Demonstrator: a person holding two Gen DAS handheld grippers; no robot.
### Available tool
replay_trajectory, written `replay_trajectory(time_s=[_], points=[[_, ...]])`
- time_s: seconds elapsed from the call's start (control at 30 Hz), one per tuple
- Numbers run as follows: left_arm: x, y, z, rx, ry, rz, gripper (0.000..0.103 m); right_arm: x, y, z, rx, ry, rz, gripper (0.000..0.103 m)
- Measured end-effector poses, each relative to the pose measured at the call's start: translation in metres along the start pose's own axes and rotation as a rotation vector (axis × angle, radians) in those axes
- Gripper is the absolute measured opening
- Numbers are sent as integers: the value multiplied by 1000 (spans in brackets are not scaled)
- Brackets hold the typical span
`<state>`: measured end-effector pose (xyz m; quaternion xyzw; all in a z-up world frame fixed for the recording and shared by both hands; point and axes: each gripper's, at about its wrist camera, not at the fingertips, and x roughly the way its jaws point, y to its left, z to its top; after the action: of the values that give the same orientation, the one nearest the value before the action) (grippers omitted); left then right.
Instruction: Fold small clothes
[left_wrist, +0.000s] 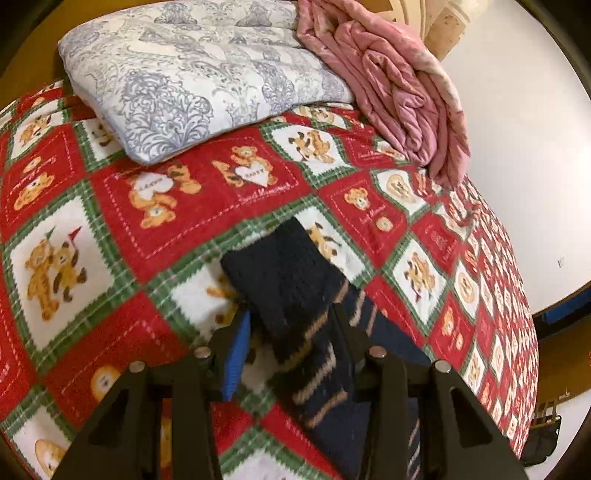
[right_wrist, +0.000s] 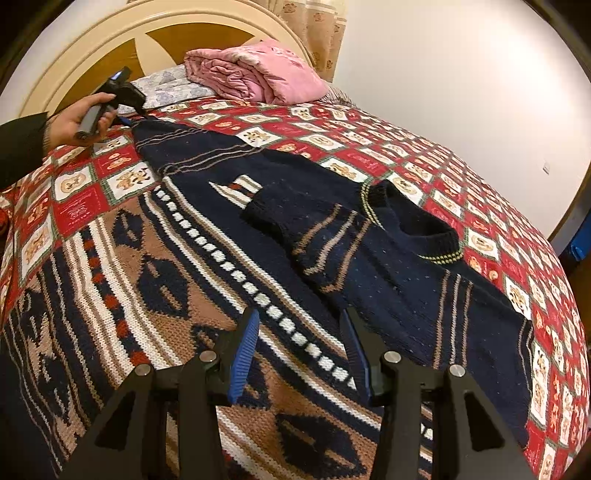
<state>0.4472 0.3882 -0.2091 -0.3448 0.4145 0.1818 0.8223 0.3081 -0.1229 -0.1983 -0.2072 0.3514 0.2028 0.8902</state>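
Note:
A navy knitted sweater (right_wrist: 369, 266) with tan stripes and a patterned body lies spread on the bed. One sleeve is folded across its chest. In the left wrist view the other sleeve's cuff (left_wrist: 284, 291) runs between the fingers of my left gripper (left_wrist: 291, 325), which is shut on it. In the right wrist view the left gripper (right_wrist: 127, 120) is at the far left, at that sleeve's end. My right gripper (right_wrist: 299, 332) is open, hovering just above the sweater's patterned body.
The bed has a red teddy-bear blanket (left_wrist: 184, 206). A folded blue-grey floral quilt (left_wrist: 184, 74) and a pink bundle (right_wrist: 255, 74) lie near the headboard (right_wrist: 155, 22). A white wall (right_wrist: 461, 74) runs along the bed's right side.

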Motion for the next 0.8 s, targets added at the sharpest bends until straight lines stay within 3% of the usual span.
replay_trajectory(time_s=[0.1,0.13,0.17,0.33,0.57,0.8], points=[[6,0,7,8,-8,34,31,2,2,0,2,0,9,47],[8,0,9,14,-15,58,16,2,2,-1,9,-2,11,47],[9,0,11,21,-18,72,9,2,2,-1,16,-4,12,47],[-9,-6,7,46,-89,65,8,-4,-3,-3,43,-19,15,47],[-60,-56,-14,148,-147,-49,8,-18,-12,-8,80,-35,12,47],[-110,-136,-78,321,-156,-212,7,-27,-31,-22,163,-17,-3,47]])
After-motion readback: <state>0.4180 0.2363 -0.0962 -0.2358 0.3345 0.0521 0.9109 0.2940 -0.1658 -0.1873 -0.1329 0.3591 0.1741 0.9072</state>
